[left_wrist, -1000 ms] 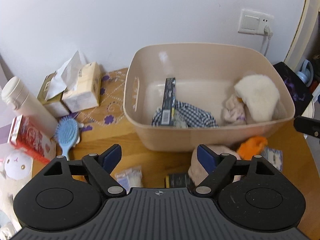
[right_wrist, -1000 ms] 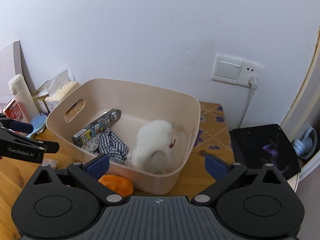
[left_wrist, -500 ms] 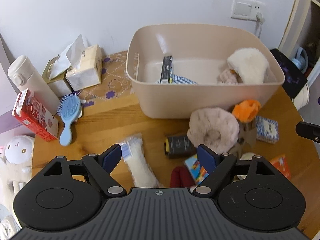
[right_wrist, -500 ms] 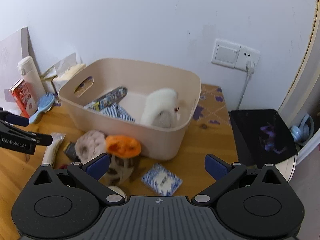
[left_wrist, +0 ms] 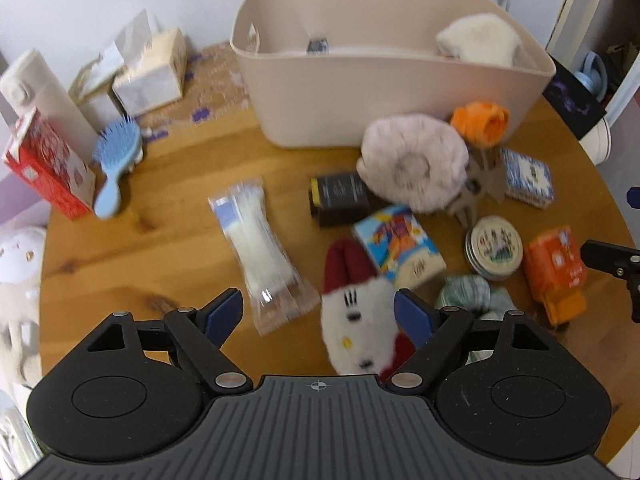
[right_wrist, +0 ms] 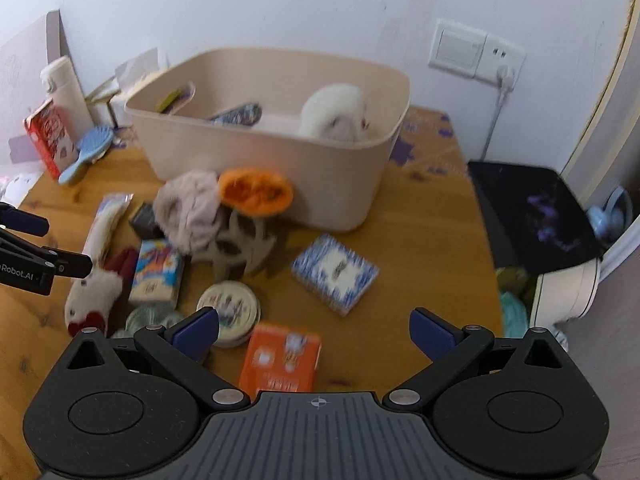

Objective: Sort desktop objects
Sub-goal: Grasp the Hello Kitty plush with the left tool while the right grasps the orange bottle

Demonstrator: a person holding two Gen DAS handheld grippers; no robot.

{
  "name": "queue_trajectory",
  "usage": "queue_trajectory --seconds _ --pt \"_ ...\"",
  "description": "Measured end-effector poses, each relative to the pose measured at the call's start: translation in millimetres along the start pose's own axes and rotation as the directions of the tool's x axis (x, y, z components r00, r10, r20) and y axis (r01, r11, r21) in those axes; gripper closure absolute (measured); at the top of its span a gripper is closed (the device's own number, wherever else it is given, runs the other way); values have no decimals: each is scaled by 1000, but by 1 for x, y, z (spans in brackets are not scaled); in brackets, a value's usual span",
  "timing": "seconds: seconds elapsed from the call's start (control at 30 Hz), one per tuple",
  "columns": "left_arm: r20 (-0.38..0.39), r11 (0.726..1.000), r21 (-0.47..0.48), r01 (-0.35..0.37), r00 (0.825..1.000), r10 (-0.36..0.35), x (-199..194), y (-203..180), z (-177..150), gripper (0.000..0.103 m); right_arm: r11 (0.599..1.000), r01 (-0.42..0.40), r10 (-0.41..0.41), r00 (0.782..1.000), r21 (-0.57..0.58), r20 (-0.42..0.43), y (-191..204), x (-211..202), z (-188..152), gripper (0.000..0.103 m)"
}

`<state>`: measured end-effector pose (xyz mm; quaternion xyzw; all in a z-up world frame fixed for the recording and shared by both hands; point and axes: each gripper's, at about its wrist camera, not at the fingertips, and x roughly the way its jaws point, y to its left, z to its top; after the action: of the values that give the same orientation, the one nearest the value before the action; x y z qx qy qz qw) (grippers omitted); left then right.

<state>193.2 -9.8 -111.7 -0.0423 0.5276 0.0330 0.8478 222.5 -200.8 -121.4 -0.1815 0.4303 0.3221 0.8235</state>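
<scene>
A beige bin (left_wrist: 392,104) (right_wrist: 280,160) at the back of the wooden table holds a white fluffy item (left_wrist: 480,40) (right_wrist: 332,114) and a patterned box. Loose things lie in front of it: a pinkish fluffy hat (left_wrist: 414,162), an orange cloth (right_wrist: 256,192), a white plush toy with red ears (left_wrist: 356,316) (right_wrist: 94,292), a colourful card box (left_wrist: 400,246), a round tin (left_wrist: 494,248) (right_wrist: 230,312), a blue patterned box (right_wrist: 334,274), an orange box (right_wrist: 282,358), a clear packet (left_wrist: 260,248). My left gripper (left_wrist: 318,314) is open above the plush toy. My right gripper (right_wrist: 314,328) is open over the orange box.
At the left edge stand a white flask (left_wrist: 36,96), a red carton (left_wrist: 44,164), tissue packs (left_wrist: 148,72) and a blue hairbrush (left_wrist: 114,160). A black dark box (left_wrist: 340,198) lies mid-table. A black pad (right_wrist: 532,216) overhangs the right side. A wall socket (right_wrist: 476,52) has a cable plugged in.
Both grippers have pulled back and up from the bin, so more of the table's clutter shows. Both stayed open and hold nothing.
</scene>
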Motion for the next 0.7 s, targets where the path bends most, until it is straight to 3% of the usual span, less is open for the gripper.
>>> queue_trajectory --seconds 0.7 --pt "-121 998 -63 13 992 -20 39 -9 -11 19 999 -27 22 988 -31 -152 10 48 -24 0"
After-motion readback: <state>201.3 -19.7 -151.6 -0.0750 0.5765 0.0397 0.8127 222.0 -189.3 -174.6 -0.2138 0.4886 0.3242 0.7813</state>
